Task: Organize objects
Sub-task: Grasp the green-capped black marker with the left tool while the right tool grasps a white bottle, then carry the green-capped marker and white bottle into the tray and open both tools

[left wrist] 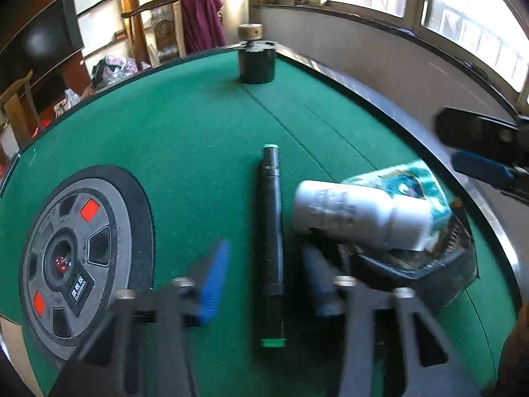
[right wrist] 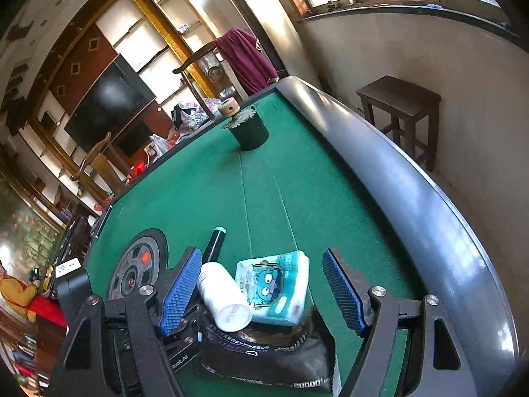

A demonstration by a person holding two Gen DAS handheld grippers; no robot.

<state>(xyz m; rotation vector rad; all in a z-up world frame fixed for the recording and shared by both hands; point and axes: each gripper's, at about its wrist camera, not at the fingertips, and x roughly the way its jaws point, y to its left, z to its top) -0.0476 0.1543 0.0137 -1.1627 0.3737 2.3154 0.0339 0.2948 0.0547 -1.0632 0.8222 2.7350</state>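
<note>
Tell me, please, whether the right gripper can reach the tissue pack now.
Probably yes: the right gripper is open and the tissue pack lies uncovered between its fingers, with the white bottle alongside.

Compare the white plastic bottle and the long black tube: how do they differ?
The white plastic bottle is short, fat and pale; the long black tube is slim, dark and green-tipped. The bottle leans on the black pouch against the teal tissue pack; the tube lies flat on the green felt table. Both lie on their sides.
</note>
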